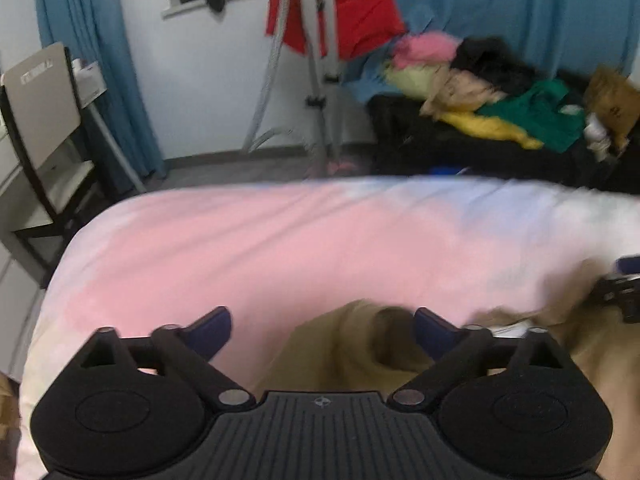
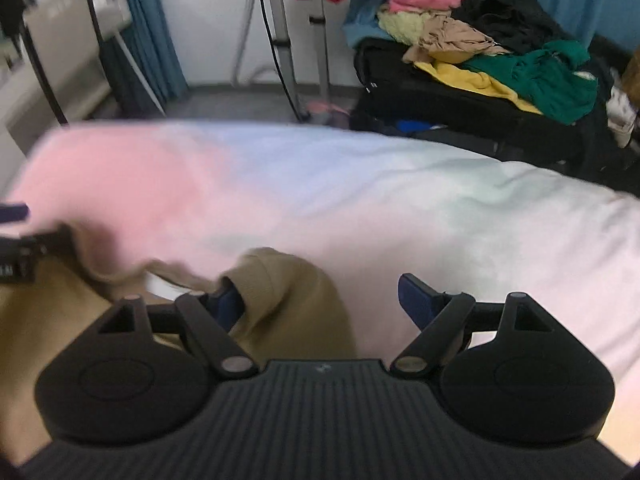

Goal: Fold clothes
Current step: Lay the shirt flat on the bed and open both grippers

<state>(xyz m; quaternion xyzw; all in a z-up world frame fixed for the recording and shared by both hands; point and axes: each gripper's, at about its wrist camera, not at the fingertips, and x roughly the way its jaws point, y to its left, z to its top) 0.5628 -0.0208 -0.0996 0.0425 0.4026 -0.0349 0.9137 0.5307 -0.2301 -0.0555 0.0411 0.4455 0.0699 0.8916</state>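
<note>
- Left wrist view: the left hand-held gripper [image 1: 323, 330] has its jaws wide apart, tilted down over the bed [image 1: 280, 248]. A rolled end of the tan garment [image 1: 352, 344] lies between and just below the blue fingertips [image 1: 216, 330], nearer the right-hand one. Neither pad presses on it.
- Right wrist view: the right hand-held gripper [image 2: 320, 300] is also apart. The tan garment [image 2: 288, 292] bunches against its left fingertip [image 2: 230, 306] and partly hides it, while the right fingertip stands clear over the pale sheet. Nothing is clamped.
- The garment sits right at the near edge of the bed, spread beneath and between both grippers; the left gripper shows at the left edge of the right wrist view [image 2: 16, 240].
- Risk: the cloth is off-centre in both sets of jaws. Closing now would likely pinch only a fold edge, or several rolled layers, so the piece could slip or lift unevenly.
- Risk: the sheet lies directly under the cloth. Jaws that dip too low could catch bedding with the garment.
- Risk: both views are blurred, so the real hem or corner is hard to find; mismatched grabs would give a crooked fold.
- The clothes pile [image 2: 500, 52] on the dark suitcase [image 2: 440, 100], well beyond the grippers, is untouched.
</note>
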